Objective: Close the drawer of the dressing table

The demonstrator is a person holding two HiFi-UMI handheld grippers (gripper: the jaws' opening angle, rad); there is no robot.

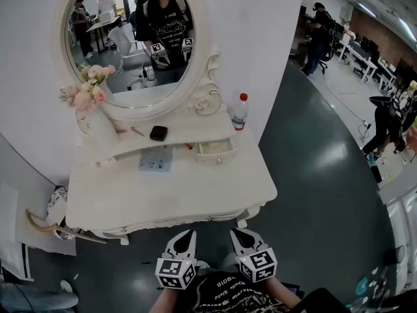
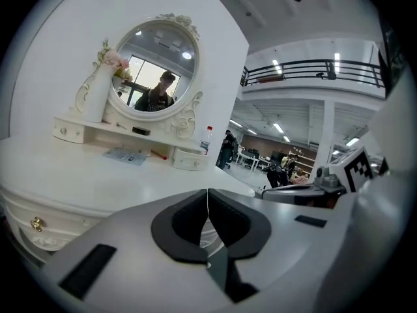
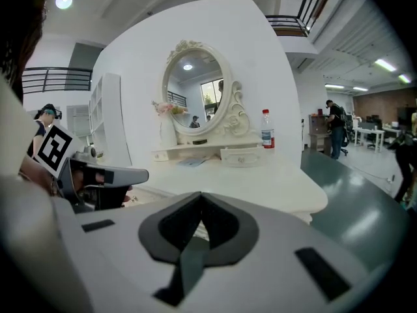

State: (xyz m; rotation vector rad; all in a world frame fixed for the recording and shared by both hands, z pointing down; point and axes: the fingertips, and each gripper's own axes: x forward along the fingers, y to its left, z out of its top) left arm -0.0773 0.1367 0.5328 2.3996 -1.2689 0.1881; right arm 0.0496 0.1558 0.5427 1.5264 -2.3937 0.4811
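The left tool [image 1: 188,235] and right tool [image 1: 237,233] are both pressed together and empty, just short of the bench [image 1: 163,197]. The small drawer [image 1: 216,150] juts open at the far right. Best to push its front squarely with the closed tips, so it slides in straight.
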